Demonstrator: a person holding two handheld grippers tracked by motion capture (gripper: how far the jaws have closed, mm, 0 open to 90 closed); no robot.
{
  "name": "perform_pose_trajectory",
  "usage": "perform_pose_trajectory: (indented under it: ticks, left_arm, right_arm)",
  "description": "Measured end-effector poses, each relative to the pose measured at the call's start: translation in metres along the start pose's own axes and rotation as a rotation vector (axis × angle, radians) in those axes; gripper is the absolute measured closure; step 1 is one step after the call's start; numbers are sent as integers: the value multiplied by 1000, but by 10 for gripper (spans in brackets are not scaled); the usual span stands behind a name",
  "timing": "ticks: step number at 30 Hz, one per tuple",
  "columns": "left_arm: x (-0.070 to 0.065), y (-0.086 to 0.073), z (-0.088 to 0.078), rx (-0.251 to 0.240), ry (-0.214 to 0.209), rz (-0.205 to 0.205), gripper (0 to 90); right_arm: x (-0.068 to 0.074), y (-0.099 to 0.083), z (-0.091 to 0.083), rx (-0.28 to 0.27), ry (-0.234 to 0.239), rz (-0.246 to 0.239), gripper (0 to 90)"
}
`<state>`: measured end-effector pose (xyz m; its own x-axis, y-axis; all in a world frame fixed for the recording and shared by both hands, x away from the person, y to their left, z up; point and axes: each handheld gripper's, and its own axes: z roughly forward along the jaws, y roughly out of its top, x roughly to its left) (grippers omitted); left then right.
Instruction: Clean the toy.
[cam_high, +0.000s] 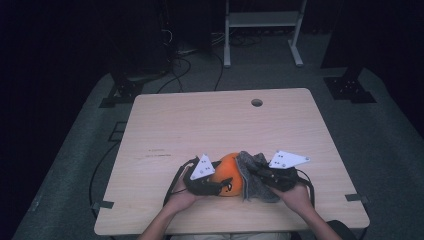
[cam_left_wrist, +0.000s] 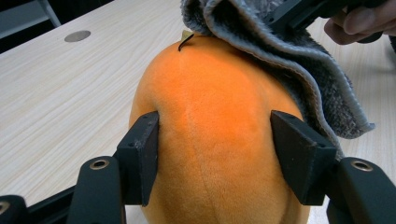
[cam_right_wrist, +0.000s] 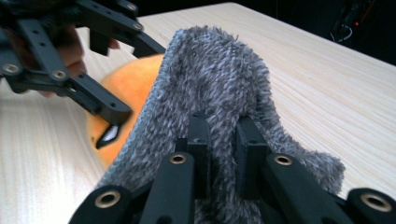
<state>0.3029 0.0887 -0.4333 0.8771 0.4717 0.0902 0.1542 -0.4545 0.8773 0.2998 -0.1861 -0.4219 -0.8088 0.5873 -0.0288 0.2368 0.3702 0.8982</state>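
— Orange plush, is that what the left gripper (cam_high: 212, 182) has?

— Yes. An orange plush toy (cam_high: 229, 180), rounded like a fruit, sits on the wooden table (cam_high: 210, 125) near its front edge, about six o'clock from the table's middle. In the left gripper view the two black pads (cam_left_wrist: 140, 158) press into the toy's flanks from either side, so the jaws are partway closed and clamped on it. The person's left hand (cam_high: 181, 199) comes in from the bottom edge.

— And moving rightward?

— A grey fuzzy cloth (cam_high: 255, 175) is draped over the toy's right side, at three o'clock from the toy, touching it and hanging down to the tabletop. In the left gripper view it covers the toy's top right shoulder, next to a small dark stem.

— What holds the cloth?

— The right gripper (cam_high: 260, 172), at four o'clock from the toy. In the right gripper view its jaws are nearly together, pinching a fold of the cloth between them. The right hand (cam_high: 297, 192) holds that gripper.

— Anything farther away?

— A round hole (cam_high: 257, 102) in the table at one o'clock, well apart from everything.
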Motion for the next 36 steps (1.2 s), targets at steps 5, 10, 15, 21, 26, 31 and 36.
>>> perform_pose_trajectory:
  ticks: [5, 10, 15, 21, 26, 31, 36]
  left_arm:
    - [-5, 3, 2, -5, -4, 43, 367]
    - [-10, 4, 3, -12, 6, 69, 361]
    - [6, 8, 1, -7, 11, -85, 155]
    - [-8, 8, 6, 12, 3, 56, 348]
    - [-14, 8, 4, 4, -6, 119, 376]
    - [-17, 7, 3, -3, -28, 150, 372]
    - [-18, 8, 4, 3, -27, 162, 366]
  right_arm:
    - [-12, -4, -3, 15, -11, 66, 787]
    - [-4, 8, 0, -27, 13, 32, 786]
    - [-14, 0, 1, 15, -8, 77, 795]
    - [5, 12, 1, -54, 82, 5, 792]
    - [-11, 9, -4, -50, 18, 45, 794]
    - [-23, -5, -15, -18, -8, 80, 794]
    - [-10, 4, -12, -50, 34, 39, 791]
